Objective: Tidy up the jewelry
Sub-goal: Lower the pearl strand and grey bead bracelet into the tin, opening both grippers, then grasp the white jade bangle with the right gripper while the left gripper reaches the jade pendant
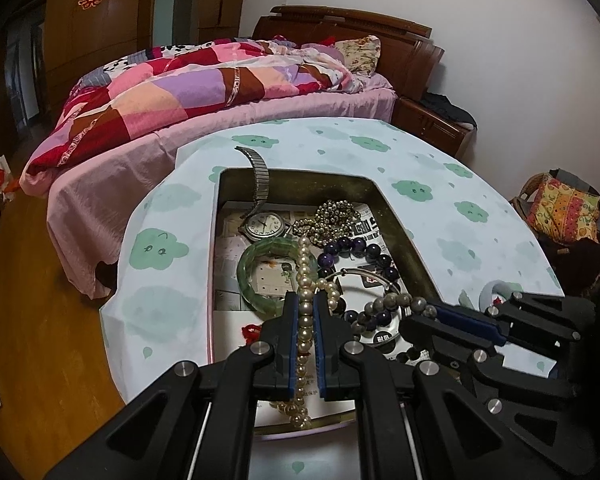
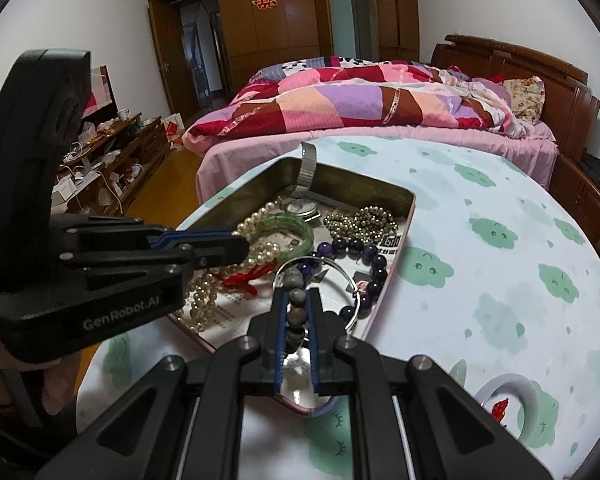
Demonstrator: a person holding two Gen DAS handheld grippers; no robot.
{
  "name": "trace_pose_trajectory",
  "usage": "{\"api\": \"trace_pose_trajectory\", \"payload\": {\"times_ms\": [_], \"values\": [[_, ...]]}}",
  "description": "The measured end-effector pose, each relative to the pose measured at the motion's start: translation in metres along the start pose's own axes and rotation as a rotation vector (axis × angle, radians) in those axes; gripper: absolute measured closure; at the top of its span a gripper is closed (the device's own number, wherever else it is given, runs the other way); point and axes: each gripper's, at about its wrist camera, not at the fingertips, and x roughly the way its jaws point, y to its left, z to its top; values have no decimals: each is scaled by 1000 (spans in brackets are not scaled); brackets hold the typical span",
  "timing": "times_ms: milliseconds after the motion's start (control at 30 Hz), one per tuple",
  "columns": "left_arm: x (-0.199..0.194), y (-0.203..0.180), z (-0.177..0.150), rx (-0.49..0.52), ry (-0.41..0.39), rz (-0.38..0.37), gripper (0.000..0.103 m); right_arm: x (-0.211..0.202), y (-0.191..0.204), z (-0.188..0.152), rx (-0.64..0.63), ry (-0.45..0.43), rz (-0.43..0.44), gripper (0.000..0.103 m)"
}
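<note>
Pearl strand pinched in left gripper.

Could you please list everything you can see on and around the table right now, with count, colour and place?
tin tray: one, dull gold inside, on the table
pearl necklace: one, cream, in the tray, clamped by the left gripper
grey bead bracelet: one, grey-brown, clamped by the right gripper
green bangle: one, in the tray
wristwatch: one, silver, band over the tray's far rim
purple bead bracelet: one, in the tray
small bead strand: one, brassy, by the watch
silver bangle: one, in the tray
tablecloth: white, green clouds
bed: one, pink, behind
left gripper: black, shut
right gripper: black, shut
</note>
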Motion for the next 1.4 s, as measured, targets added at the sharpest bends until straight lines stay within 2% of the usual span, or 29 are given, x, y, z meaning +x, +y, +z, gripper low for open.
{"api": "trace_pose_trajectory", "payload": {"times_ms": [33, 67, 100, 133, 167, 200, 267, 333, 400, 467, 600, 767, 900, 1133, 1233, 1400], "values": [[-1, 0, 1, -3, -1, 2, 97, 0, 0, -1, -1, 0, 8, 90], [-2, 0, 2, -5, -3, 5, 96, -1, 1, -1, -2, -5, 7, 82], [-4, 0, 3, -9, -11, 4, 94, -2, 0, -1, -1, -8, 4, 62], [-6, 0, 3, -13, -18, 1, 90, -4, 0, -2, 3, -14, 3, 50], [-7, 1, 4, -16, -25, -1, 73, -7, -1, -2, 7, -28, 0, 32], [-11, 1, 5, -20, -41, 6, 47, -11, -3, -3, 12, -43, -8, 25], [-18, 1, 6, -27, -86, 25, 26, -19, -5, -3, 12, -59, -22, 25], [-24, 2, 7, -35, -108, 17, 26, -29, -11, -5, 11, -71, -40, 24], [-23, 2, 8, -45, -102, 26, 26, -40, -21, -11, 22, -86, -70, 14], [-21, -2, 6, -44, -101, 29, 26, -51, -37, -21, 42, -91, -127, 9], [-16, -18, 2, -19, -94, 26, 26, -61, -71, -42, 100, -44, -227, 7], [-9, -33, -6, -1, -74, 21, 26, -58, -99, -61, 182, 17, -245, 7], [-4, -40, -10, 14, -55, 28, 26, -52, -100, -60, 179, 44, -225, 7], [-4, -50, -14, 36, -52, 28, 26, -59, -114, -60, 237, 31, -282, 7], [-10, -64, -14, 83, -72, -4, 26, -69, -125, -62, 274, 13, -290, 7], [-11, -113, -18, 242, -73, -95, 26, -90, -146, -74, 333, -18, -380, 7]]}}
